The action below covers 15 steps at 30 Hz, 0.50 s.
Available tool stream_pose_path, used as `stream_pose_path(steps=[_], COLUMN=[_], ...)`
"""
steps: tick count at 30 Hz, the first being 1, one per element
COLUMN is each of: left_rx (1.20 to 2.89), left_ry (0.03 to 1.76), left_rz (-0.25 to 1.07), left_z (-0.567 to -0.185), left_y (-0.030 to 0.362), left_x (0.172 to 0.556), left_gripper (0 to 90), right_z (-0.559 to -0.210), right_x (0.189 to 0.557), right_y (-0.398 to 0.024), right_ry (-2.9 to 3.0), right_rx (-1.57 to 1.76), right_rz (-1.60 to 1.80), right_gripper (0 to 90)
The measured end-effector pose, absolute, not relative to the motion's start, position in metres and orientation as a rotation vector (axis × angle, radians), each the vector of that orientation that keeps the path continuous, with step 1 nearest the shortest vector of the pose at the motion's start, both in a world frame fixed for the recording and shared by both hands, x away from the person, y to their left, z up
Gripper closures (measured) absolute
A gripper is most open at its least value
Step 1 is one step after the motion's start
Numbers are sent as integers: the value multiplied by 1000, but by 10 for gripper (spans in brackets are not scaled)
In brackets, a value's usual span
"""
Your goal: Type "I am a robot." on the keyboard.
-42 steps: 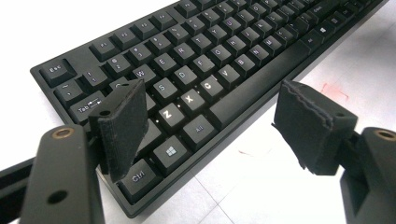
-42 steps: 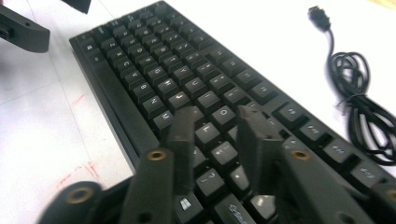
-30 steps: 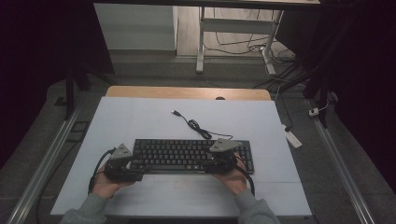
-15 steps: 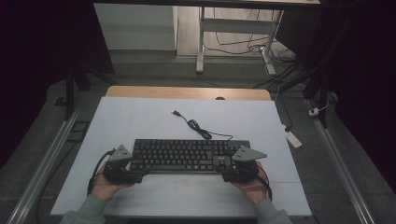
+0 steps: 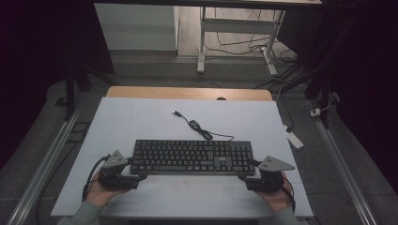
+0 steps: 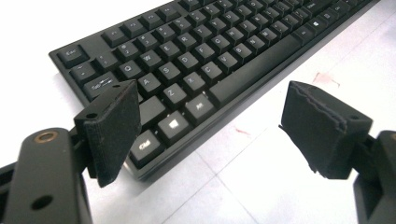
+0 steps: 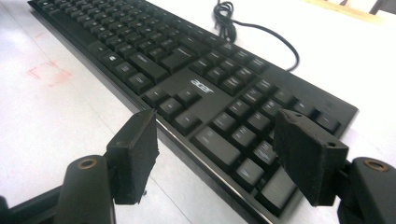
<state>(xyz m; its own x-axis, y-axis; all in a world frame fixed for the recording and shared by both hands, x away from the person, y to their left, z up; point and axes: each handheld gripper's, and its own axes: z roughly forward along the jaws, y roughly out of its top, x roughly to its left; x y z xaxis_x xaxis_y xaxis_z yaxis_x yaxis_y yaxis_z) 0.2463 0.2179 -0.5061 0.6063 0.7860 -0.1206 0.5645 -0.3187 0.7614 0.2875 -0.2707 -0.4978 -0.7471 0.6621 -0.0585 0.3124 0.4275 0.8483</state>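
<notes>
Flanking flat black plastic keyboard (image 5: 192,156)

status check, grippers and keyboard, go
Left gripper open at keyboard's left end. Right gripper open at right end. Keyboard flat, unheld. Nothing in the way.

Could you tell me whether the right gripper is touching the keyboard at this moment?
Cannot tell: in its own view the right gripper stands open around the keyboard's corner, with no plain gap or contact.
</notes>
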Motion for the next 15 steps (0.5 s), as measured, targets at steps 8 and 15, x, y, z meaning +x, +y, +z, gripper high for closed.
stream_pose_path(steps=[8,15], left_rx=[2011,2009], left_ry=[1072,1071], left_rz=[353,354], left_z=[-506,-506], left_y=[221,222], left_x=[246,246], left_gripper=[201,202], right_z=[-495,-497], right_x=[288,288], right_y=[-276,-276], right_ry=[2290,2307], right_rx=[827,818], right_rz=[1274,1272], right_gripper=[327,337])
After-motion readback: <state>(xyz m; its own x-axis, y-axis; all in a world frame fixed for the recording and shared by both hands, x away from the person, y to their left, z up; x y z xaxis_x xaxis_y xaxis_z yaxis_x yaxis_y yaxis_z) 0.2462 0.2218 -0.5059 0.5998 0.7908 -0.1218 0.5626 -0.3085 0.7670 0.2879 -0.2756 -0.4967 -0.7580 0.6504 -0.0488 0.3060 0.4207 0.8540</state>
